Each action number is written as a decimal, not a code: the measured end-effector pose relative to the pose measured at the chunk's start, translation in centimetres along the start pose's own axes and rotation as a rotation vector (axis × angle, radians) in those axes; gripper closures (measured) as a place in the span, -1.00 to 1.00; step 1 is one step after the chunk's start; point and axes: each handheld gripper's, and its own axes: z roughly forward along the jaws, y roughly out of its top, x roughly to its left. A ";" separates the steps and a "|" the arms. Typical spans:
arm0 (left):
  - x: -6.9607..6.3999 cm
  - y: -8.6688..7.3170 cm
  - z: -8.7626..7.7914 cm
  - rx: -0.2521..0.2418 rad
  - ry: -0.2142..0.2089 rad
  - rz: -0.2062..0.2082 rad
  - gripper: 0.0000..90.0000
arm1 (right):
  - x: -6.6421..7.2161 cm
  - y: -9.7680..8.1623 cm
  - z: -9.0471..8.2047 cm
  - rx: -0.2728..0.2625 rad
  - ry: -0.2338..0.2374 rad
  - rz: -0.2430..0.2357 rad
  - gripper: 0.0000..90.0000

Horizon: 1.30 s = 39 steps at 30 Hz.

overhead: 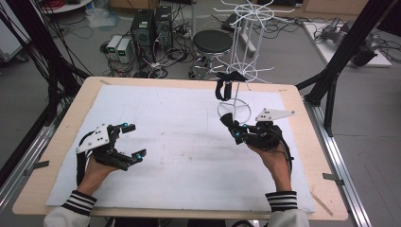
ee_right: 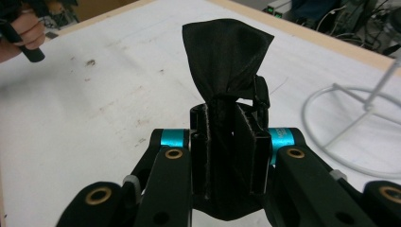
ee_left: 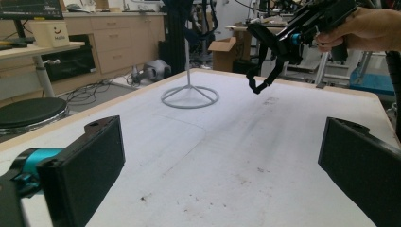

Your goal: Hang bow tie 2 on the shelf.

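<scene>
So, right gripper (ee_right: 230,156): jaws pressed together on a black fabric strap (ee_right: 227,61), a bunched fold of it poking up past the tips. Seen from the left gripper view, the strap's loose end hangs limp below that gripper, clear of the white mat (overhead: 156,142). It looks light, soft and floppy with no stiffness, so it'll sag and swing. My call is to hold it at a bunched fold or near a loop, as now, not by a free end. Just beyond the right gripper stands the white wire rack (overhead: 243,47), its ring base (ee_right: 350,127) close by, with another black strap (overhead: 226,85) draped on a low arm. Right hand (overhead: 274,158) is raised off the table, gripper pointing toward the rack base. Left gripper (overhead: 132,140) is well apart on the far side of the mat, jaws spread wide, empty, held low in the left hand (overhead: 94,170).
</scene>
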 end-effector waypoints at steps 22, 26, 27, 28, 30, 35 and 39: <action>0.2 0.0 -0.2 -0.004 0.012 -0.001 -0.96 | -2.5 0.4 -4.9 -0.151 -0.157 0.077 0.72; 0.4 0.0 -0.3 -0.002 0.017 0.002 -0.96 | -3.0 0.3 -5.5 -0.186 -0.203 0.102 0.71; 0.4 0.0 -0.3 -0.004 0.017 -0.002 -0.96 | -3.2 0.3 -5.6 -0.192 -0.210 0.106 0.71; 0.4 -0.1 -0.3 -0.004 0.019 -0.005 -0.96 | -3.4 0.3 -5.7 -0.198 -0.215 0.108 0.71; 0.4 -0.1 -0.3 -0.005 0.020 -0.004 -0.96 | -3.7 0.3 -5.9 -0.201 -0.229 0.117 0.71; 0.4 -0.1 -0.3 -0.004 0.018 -0.004 -0.96 | -4.5 0.4 -6.3 -0.234 -0.265 0.142 0.72; 0.4 -0.1 -0.3 -0.004 0.018 -0.003 -0.96 | -5.0 0.7 -6.4 -0.245 -0.294 0.154 0.71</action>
